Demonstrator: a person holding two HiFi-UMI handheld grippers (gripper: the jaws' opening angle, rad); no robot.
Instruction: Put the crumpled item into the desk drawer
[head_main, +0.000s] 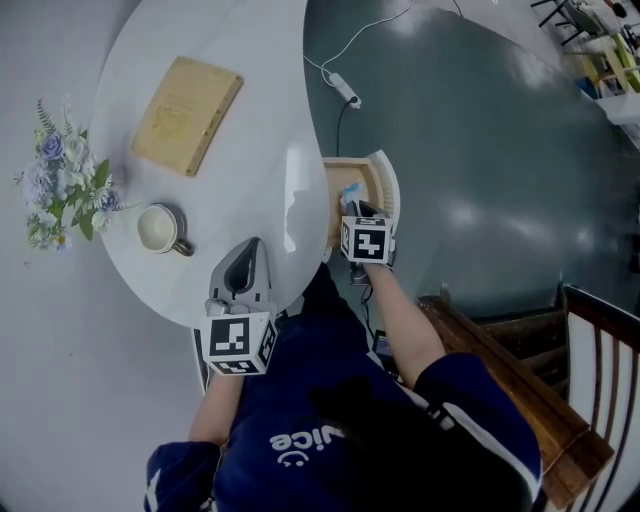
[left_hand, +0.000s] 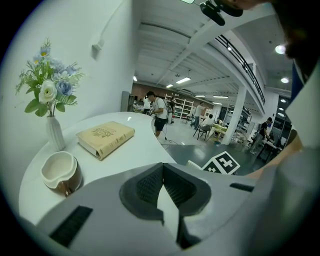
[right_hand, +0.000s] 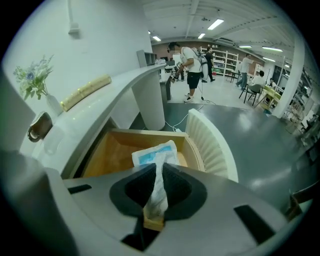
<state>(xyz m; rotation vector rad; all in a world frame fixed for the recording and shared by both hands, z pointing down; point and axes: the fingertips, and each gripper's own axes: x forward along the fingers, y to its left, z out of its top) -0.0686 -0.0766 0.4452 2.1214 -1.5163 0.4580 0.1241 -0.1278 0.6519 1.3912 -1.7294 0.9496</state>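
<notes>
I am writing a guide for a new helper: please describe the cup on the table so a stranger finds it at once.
Look at the round white table. Near its edge, beside the vase of flowers and closer to the person than the tan book, stands the cup. It alone is a small round vessel, cream inside, brown outside, with a handle.

This is a big open-plan office or lab hall. Strip lights (left_hand: 182, 80) hang under an exposed white ceiling beside a column (left_hand: 239, 117), and shelving (right_hand: 227, 59) lines the far wall. People (left_hand: 159, 112) stand and sit by desks (right_hand: 272, 92). A glossy grey floor (head_main: 480, 150) spreads past the white worktop (head_main: 250, 160).
</notes>
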